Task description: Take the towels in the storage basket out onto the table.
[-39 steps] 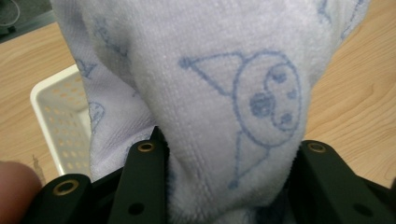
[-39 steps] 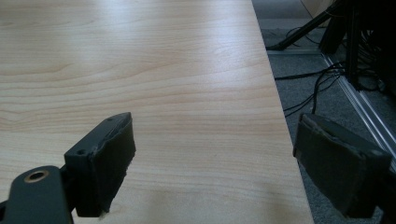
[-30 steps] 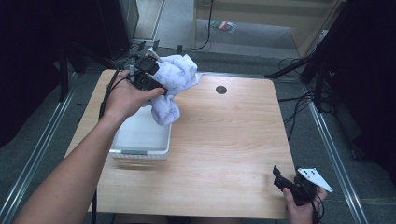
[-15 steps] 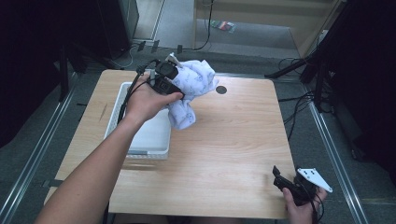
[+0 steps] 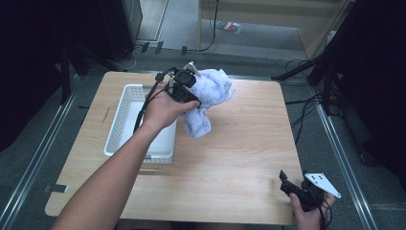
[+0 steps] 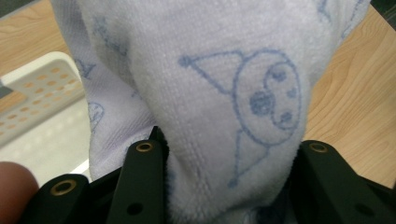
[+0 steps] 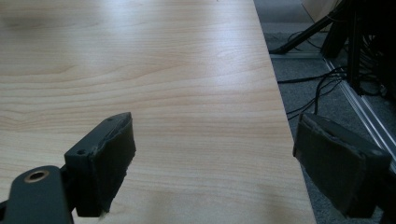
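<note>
A pale lilac towel (image 5: 208,98) with blue cartoon prints hangs above the table, just right of a white perforated basket (image 5: 125,110). My left gripper (image 5: 184,86) is shut on the towel (image 6: 224,93); the cloth bulges between its two black jaws, and part of the basket (image 6: 37,93) lies behind at the left. At the table's front right corner my right gripper (image 5: 294,188) stands open. Its two padded jaws (image 7: 212,163) are wide apart over bare wood at the table's right edge.
The wooden table (image 5: 239,148) has free room across its middle and right. Cables and dark stand legs (image 5: 330,76) lie on the floor to the right. A metal rail (image 5: 33,163) runs along the table's left side.
My left gripper has carried the towel from above the basket's far end to the right, past the basket's rim. The right gripper has stayed in place.
</note>
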Demonstrator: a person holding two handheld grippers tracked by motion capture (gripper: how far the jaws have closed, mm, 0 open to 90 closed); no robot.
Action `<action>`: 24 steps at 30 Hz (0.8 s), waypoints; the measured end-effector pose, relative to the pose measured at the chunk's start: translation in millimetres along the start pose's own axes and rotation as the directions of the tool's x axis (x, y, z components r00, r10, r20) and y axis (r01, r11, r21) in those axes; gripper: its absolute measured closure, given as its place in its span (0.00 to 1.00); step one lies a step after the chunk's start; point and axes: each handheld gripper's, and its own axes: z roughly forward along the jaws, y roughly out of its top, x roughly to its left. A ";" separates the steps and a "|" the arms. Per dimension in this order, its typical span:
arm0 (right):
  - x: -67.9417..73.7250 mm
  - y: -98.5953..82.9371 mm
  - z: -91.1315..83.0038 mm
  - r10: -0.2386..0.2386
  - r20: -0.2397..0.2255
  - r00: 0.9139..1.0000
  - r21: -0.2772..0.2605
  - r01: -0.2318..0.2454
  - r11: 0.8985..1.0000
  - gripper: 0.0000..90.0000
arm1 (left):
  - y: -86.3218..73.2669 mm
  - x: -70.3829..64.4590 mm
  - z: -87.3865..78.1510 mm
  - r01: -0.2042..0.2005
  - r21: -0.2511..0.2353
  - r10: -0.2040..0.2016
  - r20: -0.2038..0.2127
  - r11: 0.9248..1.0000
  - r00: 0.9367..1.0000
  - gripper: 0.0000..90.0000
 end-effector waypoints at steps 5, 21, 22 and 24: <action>-0.1 0.0 0.1 -0.002 0.000 1.000 -0.002 0.002 1.000 0.14 | 0.6 -8.1 10.4 -0.008 0.007 0.008 0.014 1.000 1.000 0.67; -0.3 -0.1 -0.1 -0.004 -0.004 1.000 -0.008 0.004 1.000 0.14 | -3.0 -34.0 61.3 -0.012 0.045 0.008 0.088 0.999 0.996 0.67; -0.3 -0.1 -0.1 -0.005 -0.004 1.000 -0.008 0.005 1.000 0.14 | -3.6 -34.9 64.3 -0.017 0.050 0.012 0.089 0.999 0.996 0.67; -0.2 -0.2 -0.2 -0.005 -0.003 1.000 -0.008 0.005 1.000 0.14 | -5.3 -37.2 70.0 -0.011 0.056 0.006 0.092 0.998 0.996 0.67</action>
